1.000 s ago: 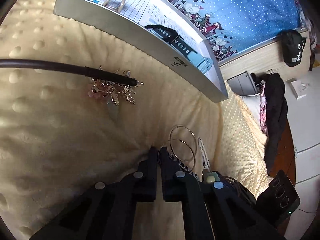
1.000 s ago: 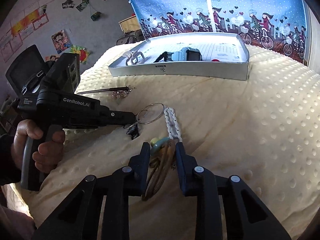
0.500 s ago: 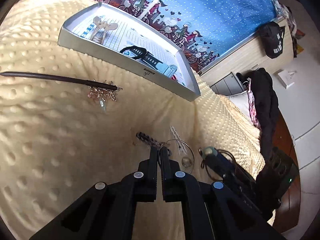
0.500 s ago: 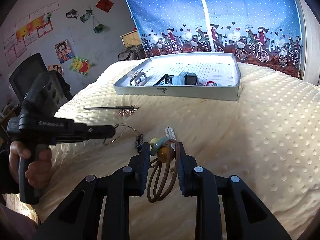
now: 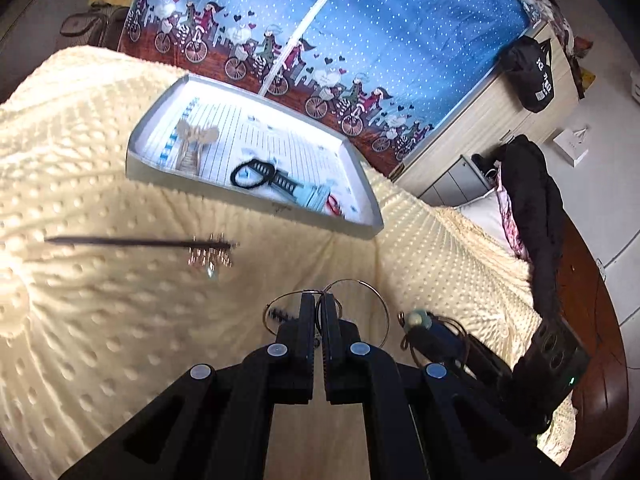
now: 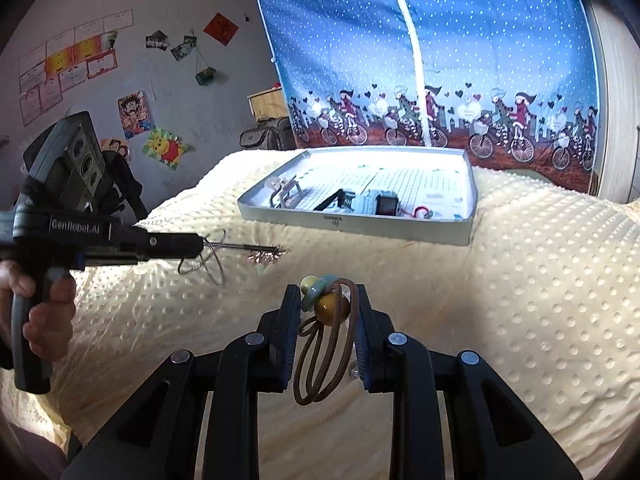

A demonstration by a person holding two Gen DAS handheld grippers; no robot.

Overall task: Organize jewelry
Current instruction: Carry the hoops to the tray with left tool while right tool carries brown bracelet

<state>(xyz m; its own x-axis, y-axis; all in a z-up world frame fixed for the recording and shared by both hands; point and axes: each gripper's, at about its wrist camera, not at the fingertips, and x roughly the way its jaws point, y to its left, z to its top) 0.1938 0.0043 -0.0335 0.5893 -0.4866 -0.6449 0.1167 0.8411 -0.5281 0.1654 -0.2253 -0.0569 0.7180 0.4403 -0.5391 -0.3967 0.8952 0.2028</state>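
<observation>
- Cream dotted blanket (image 6: 500,280) covers the bed; a blue bicycle curtain (image 6: 460,60) hangs behind.
- Left gripper (image 5: 317,300): fingers nearly closed, pinching thin hoop earrings (image 5: 372,300) above the blanket. Carry them level, so they do not slip out.
- A hair stick (image 5: 136,243) with a dangling charm lies between this gripper and the tray (image 6: 360,228); pass over it.
- Right gripper (image 6: 326,300): fingers narrow, holding a beaded brown hair tie (image 6: 320,356). The tray already holds some pieces; release over its bare right part.

A bedroom: blanketed bed (image 6: 500,280), cartoon curtain (image 6: 440,60), wall posters (image 6: 132,114).
</observation>
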